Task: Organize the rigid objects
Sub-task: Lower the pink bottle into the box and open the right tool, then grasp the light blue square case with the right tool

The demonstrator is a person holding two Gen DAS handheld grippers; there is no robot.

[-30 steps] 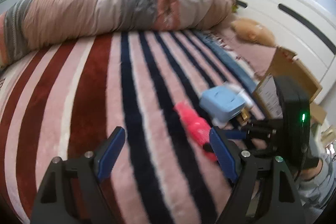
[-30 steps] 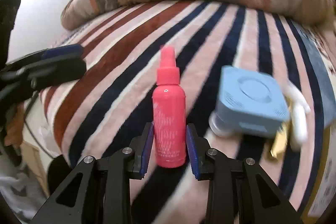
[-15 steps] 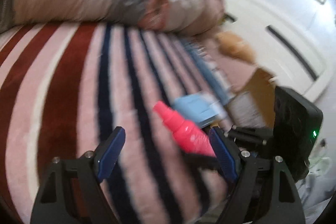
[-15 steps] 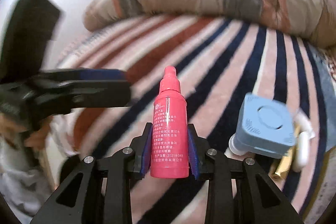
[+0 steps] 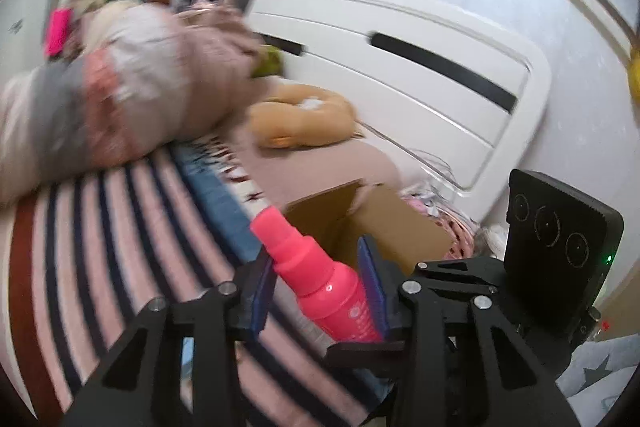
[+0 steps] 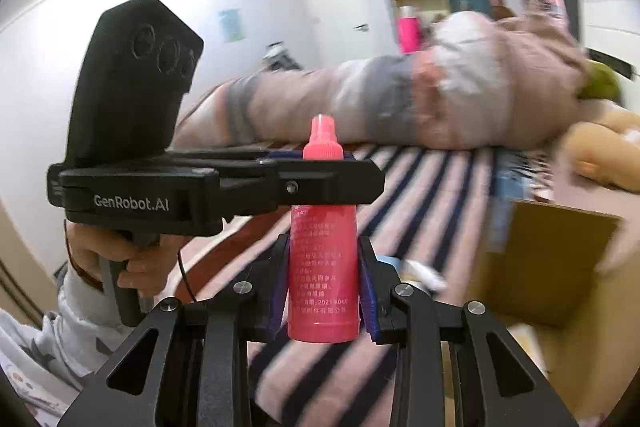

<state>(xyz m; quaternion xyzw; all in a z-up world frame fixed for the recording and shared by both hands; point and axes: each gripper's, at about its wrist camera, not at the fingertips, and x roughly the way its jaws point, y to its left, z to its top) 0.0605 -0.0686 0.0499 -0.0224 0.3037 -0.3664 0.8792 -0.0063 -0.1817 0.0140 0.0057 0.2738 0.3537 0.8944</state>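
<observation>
A pink plastic bottle (image 6: 322, 247) is held in the air above the striped bed. My right gripper (image 6: 323, 291) is shut on its lower body. My left gripper (image 5: 320, 291) has closed around the bottle (image 5: 320, 279) near its neck; in the right wrist view its fingers (image 6: 320, 183) cross in front of the bottle's shoulder. Both grippers hold the same bottle. An open cardboard box (image 5: 360, 223) stands on the bed just beyond the bottle, and it also shows in the right wrist view (image 6: 548, 267).
The striped blanket (image 5: 100, 267) covers the bed, with a rolled duvet (image 5: 120, 99) at the far side and a tan plush toy (image 5: 304, 119) by the white headboard (image 5: 400, 67). A light blue object (image 6: 390, 261) peeks from behind my right finger.
My right gripper lifted the bottle off the blanket and swung toward the box. My left gripper was wide open and has closed on the bottle's neck.
</observation>
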